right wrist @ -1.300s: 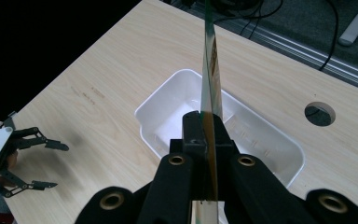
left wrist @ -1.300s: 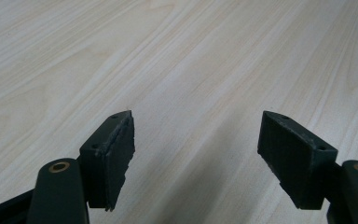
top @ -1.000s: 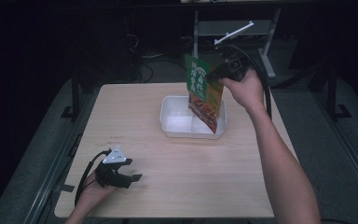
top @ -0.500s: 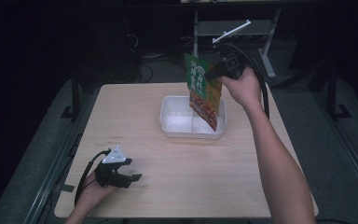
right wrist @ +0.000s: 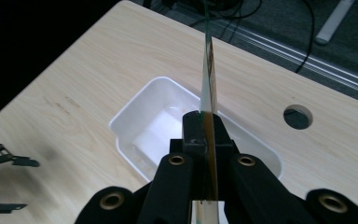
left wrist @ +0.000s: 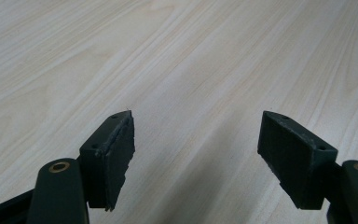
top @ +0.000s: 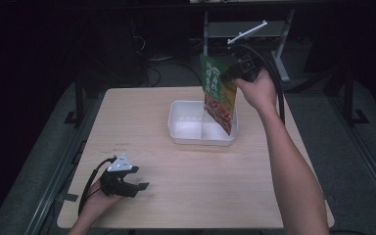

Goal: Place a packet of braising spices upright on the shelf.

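Right gripper point(top: 231, 74) clamped on the packet point(top: 219, 95), now tilted lower over the white tub point(top: 176, 128) near the table's far edge, pouring likely underway; left gripper point(top: 136, 182) open, idle.

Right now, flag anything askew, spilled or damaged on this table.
Nothing spilled or damaged. The green packet hangs tilted from the right tool, its lower corner over the white tray. The left tool rests open on the table.
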Motion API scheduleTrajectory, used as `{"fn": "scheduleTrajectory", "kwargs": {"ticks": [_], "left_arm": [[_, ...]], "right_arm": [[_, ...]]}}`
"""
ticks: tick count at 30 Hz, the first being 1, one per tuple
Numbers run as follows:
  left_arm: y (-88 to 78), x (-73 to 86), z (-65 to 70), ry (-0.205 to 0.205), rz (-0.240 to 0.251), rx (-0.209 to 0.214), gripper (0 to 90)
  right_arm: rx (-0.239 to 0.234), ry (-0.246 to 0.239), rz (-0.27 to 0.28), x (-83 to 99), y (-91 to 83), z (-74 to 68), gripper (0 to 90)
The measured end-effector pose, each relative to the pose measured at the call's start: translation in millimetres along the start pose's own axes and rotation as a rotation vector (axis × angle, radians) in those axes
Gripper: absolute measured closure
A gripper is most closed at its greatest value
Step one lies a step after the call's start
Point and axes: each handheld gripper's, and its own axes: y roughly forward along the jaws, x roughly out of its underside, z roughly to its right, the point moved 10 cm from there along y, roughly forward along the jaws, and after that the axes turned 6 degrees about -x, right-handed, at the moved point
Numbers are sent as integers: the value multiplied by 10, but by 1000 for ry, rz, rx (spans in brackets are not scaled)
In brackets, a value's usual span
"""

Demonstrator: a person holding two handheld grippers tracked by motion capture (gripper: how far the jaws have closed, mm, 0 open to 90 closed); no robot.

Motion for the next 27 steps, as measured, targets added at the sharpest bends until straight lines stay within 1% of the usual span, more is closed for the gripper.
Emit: {"fn": "scheduleTrajectory", "kwargs": {"ticks": [11, 13, 15, 16, 18, 22, 27], "left_arm": [[0, -1, -3, -5, 5, -1, 269], [-1, -1, -2, -4, 4, -1, 269], [-2, -4, -2, -2, 6, -1, 269], [-2, -5, 0, -4, 6, -2, 269], [-2, -5, 1, -1, 5, -1, 269], [3, -3, 3, -3, 4, -1, 269], [2, -3, 5, -3, 4, -1, 269]], "right_arm": [[41, -6, -21, 51, 160, 115, 896], [42, -8, -19, 63, 188, 136, 896], [56, -11, -19, 75, 211, 161, 896], [50, -7, -17, 80, 222, 168, 896], [56, -8, -15, 96, 245, 192, 895], [53, -4, -14, 131, 289, 223, 895], [50, -5, -18, 157, 344, 225, 895]]}}
